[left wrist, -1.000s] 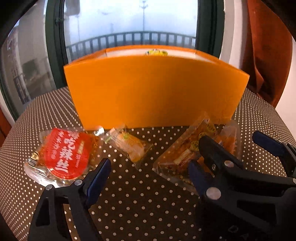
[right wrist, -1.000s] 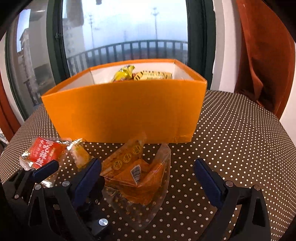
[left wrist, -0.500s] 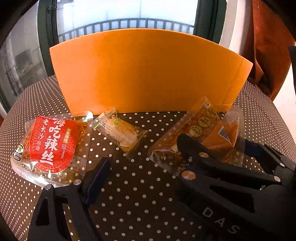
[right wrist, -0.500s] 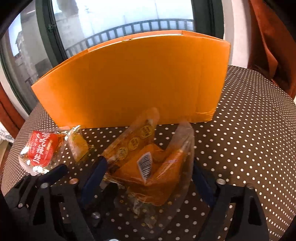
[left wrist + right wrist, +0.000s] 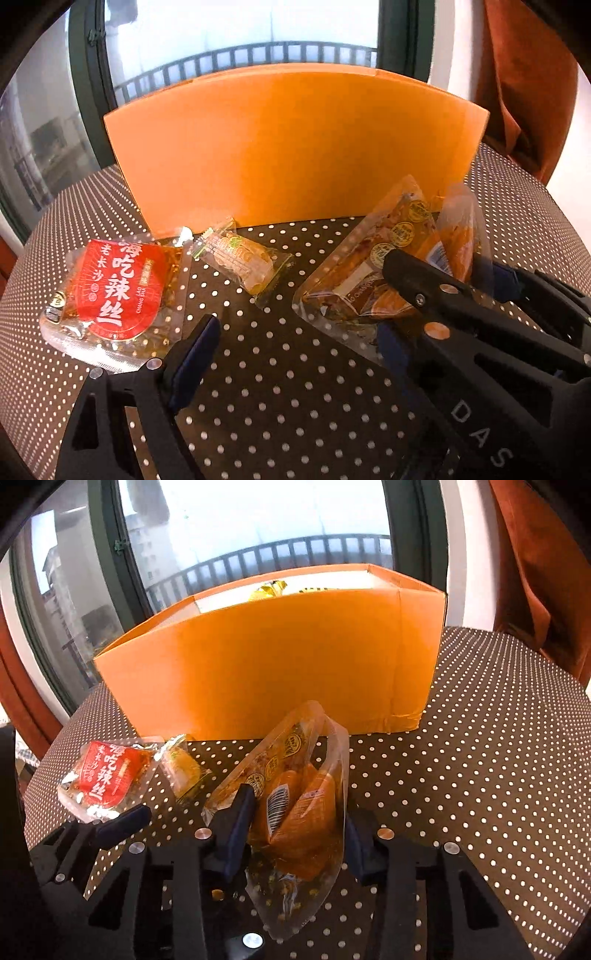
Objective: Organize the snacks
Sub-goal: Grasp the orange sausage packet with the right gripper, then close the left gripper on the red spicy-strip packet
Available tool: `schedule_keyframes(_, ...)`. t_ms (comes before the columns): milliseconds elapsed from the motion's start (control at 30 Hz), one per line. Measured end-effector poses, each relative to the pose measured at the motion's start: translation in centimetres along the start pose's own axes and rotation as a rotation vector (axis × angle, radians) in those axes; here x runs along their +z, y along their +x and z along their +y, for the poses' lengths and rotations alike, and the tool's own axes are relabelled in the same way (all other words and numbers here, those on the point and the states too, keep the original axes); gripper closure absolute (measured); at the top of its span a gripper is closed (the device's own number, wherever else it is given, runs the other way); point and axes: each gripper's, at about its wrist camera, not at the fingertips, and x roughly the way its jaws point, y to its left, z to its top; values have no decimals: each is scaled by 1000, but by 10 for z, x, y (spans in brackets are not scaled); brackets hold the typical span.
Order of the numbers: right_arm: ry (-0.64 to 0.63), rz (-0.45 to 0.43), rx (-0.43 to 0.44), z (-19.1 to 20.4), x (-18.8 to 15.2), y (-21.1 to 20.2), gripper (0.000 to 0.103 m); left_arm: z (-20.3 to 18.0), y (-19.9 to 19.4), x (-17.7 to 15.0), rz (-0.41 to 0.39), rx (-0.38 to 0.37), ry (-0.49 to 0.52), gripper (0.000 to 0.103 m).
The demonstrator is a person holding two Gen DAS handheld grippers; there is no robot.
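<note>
My right gripper [image 5: 297,834] is closing its jaws, and its blue pads pinch the clear pouch of orange snacks [image 5: 299,805], which folds upward between them. From the left wrist, the same pouch [image 5: 388,251] lies right of centre with the right gripper [image 5: 454,273] clamped around it. My left gripper [image 5: 295,347] stands open over bare tablecloth with nothing between its fingers. A red packet with white lettering [image 5: 110,288] lies just beyond its left finger, and a small yellow packet [image 5: 243,258] lies further back. The orange box [image 5: 266,664] stands behind all the snacks.
Yellow-wrapped snacks [image 5: 269,589] show above the box rim. The round table [image 5: 480,775] has a brown cloth with white dots. A window with a dark frame [image 5: 122,572] stands behind the box, and a rust curtain [image 5: 535,572] hangs at the right.
My right gripper's jaws went from wide apart to pressed on the orange pouch, which crumpled and stood up. The left gripper stayed open and nearly still.
</note>
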Motion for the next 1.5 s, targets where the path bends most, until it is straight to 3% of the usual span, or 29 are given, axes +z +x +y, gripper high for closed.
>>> schedule_keyframes(300, -21, -35, 8, 10, -9, -25, 61, -1, -31, -14, -59, 37, 48, 15)
schedule_keyframes(533, -50, -69, 25, 26, -10, -41, 62, 16, -46, -9, -99, 73, 31, 15)
schedule_keyframes(867, -95, -73, 64, 58, -3, -38, 62, 41, -53, -4, -132, 132, 44, 14)
schedule_keyframes(1133, -124, -65, 71, 76, 5, -26, 62, 61, -47, 4, -138, 169, 84, 13)
schedule_keyframes(1500, -100, -25, 70, 87, 19, 2, 63, 106, -7, 23, -65, 172, -11, 12)
